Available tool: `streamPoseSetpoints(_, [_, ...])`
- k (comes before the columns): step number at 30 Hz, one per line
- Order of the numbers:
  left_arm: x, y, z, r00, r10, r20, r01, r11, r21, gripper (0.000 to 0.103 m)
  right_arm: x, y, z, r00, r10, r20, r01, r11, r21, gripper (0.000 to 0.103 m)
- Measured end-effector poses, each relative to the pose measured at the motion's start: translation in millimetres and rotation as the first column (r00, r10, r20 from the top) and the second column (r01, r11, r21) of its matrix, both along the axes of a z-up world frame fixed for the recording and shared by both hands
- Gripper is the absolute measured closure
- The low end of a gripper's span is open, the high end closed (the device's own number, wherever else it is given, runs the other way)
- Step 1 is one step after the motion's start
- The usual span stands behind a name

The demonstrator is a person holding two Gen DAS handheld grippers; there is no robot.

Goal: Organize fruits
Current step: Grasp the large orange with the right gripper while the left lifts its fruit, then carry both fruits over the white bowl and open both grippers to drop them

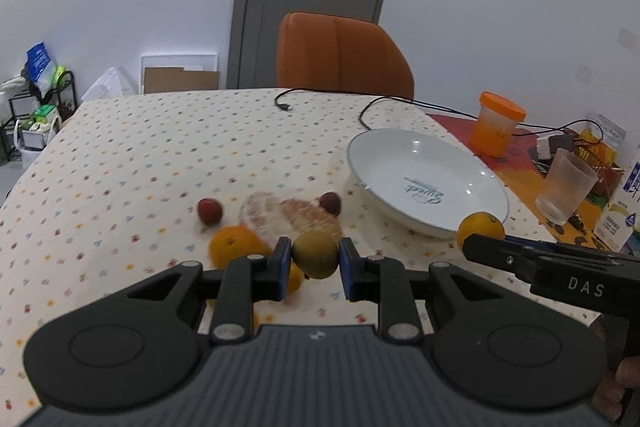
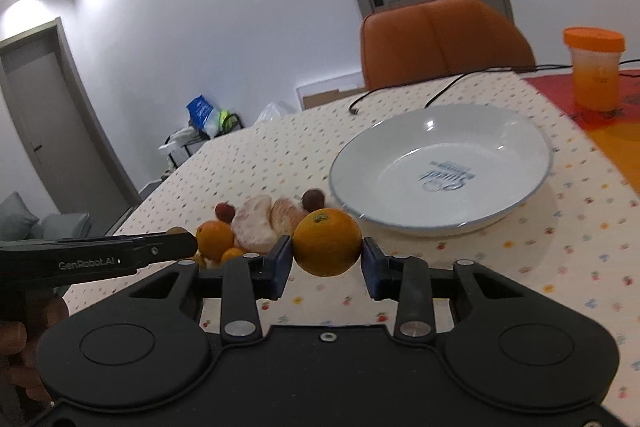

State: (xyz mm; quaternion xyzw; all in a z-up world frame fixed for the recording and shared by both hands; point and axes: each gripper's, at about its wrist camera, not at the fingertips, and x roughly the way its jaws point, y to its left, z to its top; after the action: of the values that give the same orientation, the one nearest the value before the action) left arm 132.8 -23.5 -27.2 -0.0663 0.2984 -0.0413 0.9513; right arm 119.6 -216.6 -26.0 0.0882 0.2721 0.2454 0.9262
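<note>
My left gripper [image 1: 315, 255] is shut on a yellow-green fruit [image 1: 315, 254] and holds it above the tablecloth. My right gripper [image 2: 326, 254] is shut on an orange [image 2: 326, 242], also seen in the left wrist view [image 1: 480, 229] beside the plate's near rim. A white plate [image 1: 400, 155] [image 2: 520, 143] stands to the right with nothing in it. On the cloth lie an orange [image 1: 234, 249] [image 2: 214, 239], peeled pomelo pieces [image 1: 280, 213] [image 2: 260, 223], and two dark red fruits [image 1: 209, 211] [image 1: 330, 203].
An orange-lidded jar [image 1: 496, 125], a clear plastic cup [image 1: 564, 187], a carton [image 1: 624, 211] and black cables [image 1: 400, 101] lie at the right on a red mat. An orange chair [image 1: 344, 55] stands behind the table.
</note>
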Motion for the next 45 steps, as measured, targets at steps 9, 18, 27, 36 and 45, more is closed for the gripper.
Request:
streamPoseSetpoints(9, [15.4, -28.4, 6.8, 0.999, -0.04, 0.019, 0.04, 0.999, 0.007, 0.079, -2.2, -34.0, 5.3, 0.997, -0.07, 0.026, 0.07, 0.997, 0.02, 0.068])
streamPoseSetpoints(18, [35.0, -54.3, 11.3, 0.996, -0.083, 0.034, 0.082, 0.996, 0.019, 0.079, 0.9, -66.7, 5.7, 0.989, -0.142, 0.036, 0.141, 0.989, 0.036, 0.068])
streamPoseSetpoints(27, [59.1, -69.1, 10.8, 0.994, -0.101, 0.039, 0.1, 0.995, 0.021, 0.079, 12.6, -75.8, 6.4, 0.985, -0.164, 0.051, 0.162, 0.986, 0.039, 0.068])
streamPoseSetpoints(36, [86.5, -82.2, 1.0, 0.994, -0.108, 0.01, 0.108, 0.994, 0.02, 0.079, 31.5, -72.5, 1.8, 0.988, -0.15, 0.043, 0.149, 0.988, 0.033, 0.068])
streamPoseSetpoints(45, [109.6, -89.2, -13.0, 0.994, -0.105, -0.018, 0.105, 0.994, 0.032, 0.079, 49.3, -68.0, -5.5, 0.988, -0.152, 0.028, 0.152, 0.988, -0.001, 0.068])
